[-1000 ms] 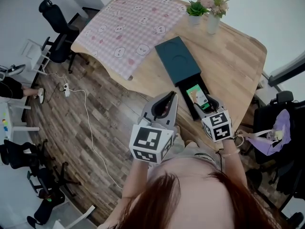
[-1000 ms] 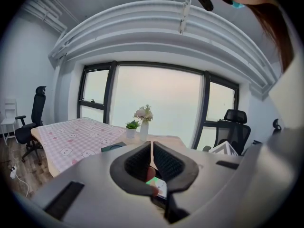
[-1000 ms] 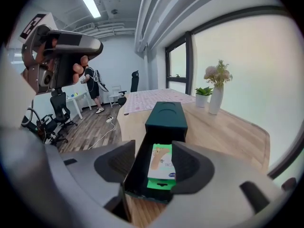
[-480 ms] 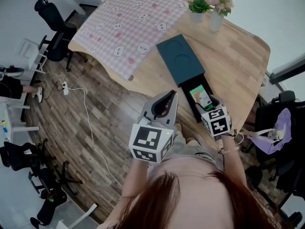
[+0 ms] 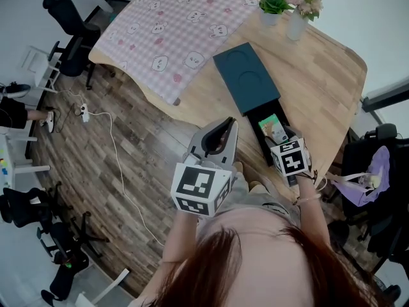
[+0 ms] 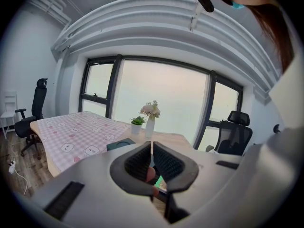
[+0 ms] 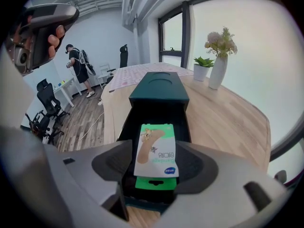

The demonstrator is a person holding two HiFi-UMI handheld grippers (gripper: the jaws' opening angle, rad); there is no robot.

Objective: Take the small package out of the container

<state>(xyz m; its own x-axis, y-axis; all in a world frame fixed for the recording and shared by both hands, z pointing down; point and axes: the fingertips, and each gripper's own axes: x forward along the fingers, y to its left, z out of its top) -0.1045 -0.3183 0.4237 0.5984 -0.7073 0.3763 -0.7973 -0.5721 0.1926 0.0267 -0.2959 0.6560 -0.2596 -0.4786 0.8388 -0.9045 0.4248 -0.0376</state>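
Your container (image 5: 246, 78) sits mid-table (image 5: 326, 88), running from the far side toward you, with its drawer (image 5: 254, 132) out at your end. The small package (image 5: 273, 128) lies in that drawer. The cloth (image 5: 172, 24) covers the table's left part, just beside the container. Behind it, at the far edge, the potted plant (image 5: 273, 6) stands just left of the vase (image 5: 297, 23).

An office: black swivel chairs (image 5: 67, 27) beside a wooden table (image 5: 319, 88), wide windows (image 6: 161, 103).

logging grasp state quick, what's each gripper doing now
left gripper: jaws closed, empty
right gripper: jaws open, just been opening, small package between them, not gripped
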